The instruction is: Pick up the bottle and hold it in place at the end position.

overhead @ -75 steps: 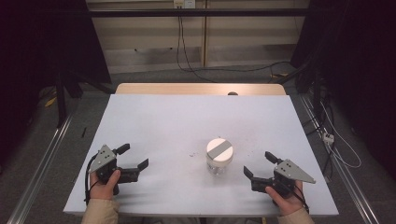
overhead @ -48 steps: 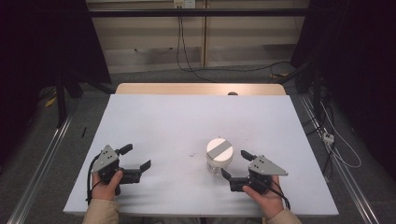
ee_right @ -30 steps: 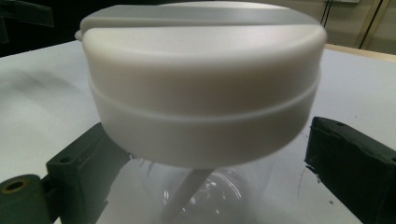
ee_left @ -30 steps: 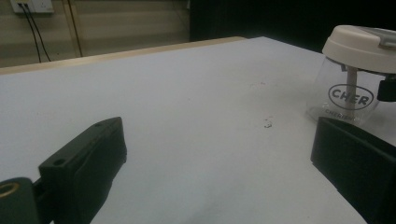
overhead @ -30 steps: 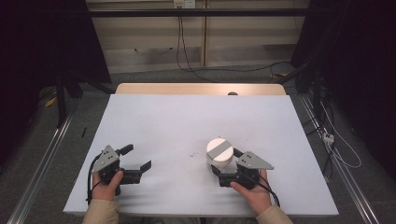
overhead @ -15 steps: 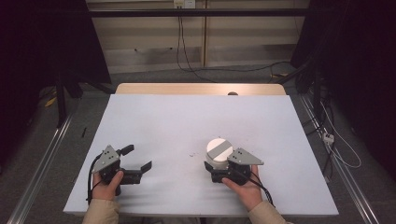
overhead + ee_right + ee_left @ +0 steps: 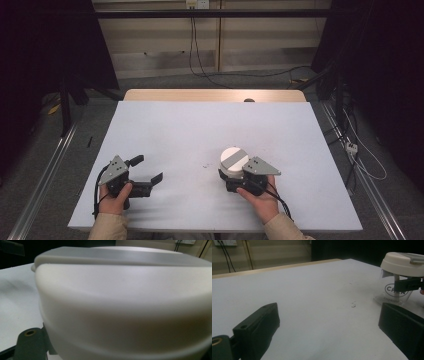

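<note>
the right gripper (image 7: 231, 176) has just closed its jaws on the clear jar (image 7: 394, 291) with a cream lid (image 7: 234, 158), near the table's (image 7: 210, 130) near edge, right of centre. the left gripper (image 7: 146, 172) rests wide apart at near left.

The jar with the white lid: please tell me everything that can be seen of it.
The jar stands upright on the white table, toward the near right side. Its body looks like clear plastic or glass, widening toward the base, with dark printed lettering in an oval that is only partly readable. A round cream-white lid, crossed by a grey band on top, sits closed on it. The right claw has just closed on the body below the lid.
</note>
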### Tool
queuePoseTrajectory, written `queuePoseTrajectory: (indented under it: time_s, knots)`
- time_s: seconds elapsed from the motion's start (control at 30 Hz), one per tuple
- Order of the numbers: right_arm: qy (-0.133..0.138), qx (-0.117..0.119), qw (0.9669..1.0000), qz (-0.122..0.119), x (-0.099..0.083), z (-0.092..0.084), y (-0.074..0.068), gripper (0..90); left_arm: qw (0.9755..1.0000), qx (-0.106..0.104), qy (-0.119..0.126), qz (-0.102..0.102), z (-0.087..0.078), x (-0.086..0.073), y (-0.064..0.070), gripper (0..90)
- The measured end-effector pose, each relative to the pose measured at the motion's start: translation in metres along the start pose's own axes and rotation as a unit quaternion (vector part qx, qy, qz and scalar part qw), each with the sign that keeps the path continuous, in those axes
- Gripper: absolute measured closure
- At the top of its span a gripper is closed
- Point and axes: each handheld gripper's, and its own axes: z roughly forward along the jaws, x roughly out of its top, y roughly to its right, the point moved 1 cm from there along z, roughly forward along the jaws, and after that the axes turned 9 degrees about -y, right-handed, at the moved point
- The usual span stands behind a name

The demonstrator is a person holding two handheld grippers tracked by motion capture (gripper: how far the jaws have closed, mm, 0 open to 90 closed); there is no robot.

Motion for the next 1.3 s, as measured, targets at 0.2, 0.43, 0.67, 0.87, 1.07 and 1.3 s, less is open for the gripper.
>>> queuePoseTrajectory:
  time_s: [0.2, 0.43, 0.67, 0.87, 1.07, 1.3]
  knots:
    - [0.004, 0.012, 0.9999, 0.001, 0.005, 0.002, 0.002, 18.3, 1.0000, -0.002, 0.002, -0.003, 0.000, 0.000, 0.000, 3.1]
    - [0.013, 0.018, 0.9998, -0.002, 0.013, 0.006, 0.004, 18.4, 1.0000, -0.004, 0.001, -0.002, 0.000, 0.000, 0.000, 3.1]
    - [0.017, 0.014, 0.9998, -0.004, 0.020, 0.012, 0.008, 18.4, 1.0000, -0.005, 0.001, -0.001, 0.001, 0.000, 0.001, 3.2]
    - [0.013, 0.017, 0.9998, -0.002, 0.025, 0.017, 0.010, 18.4, 1.0000, -0.005, 0.000, -0.001, 0.001, -0.001, 0.001, 3.2]
    - [0.012, 0.018, 0.9997, -0.007, 0.028, 0.023, 0.011, 18.4, 1.0000, -0.008, 0.000, 0.002, 0.002, 0.000, 0.001, 3.2]
    - [0.011, 0.017, 0.9997, -0.010, 0.030, 0.030, 0.012, 18.4, 1.0000, -0.009, 0.000, 0.001, 0.002, 0.000, 0.002, 3.2]
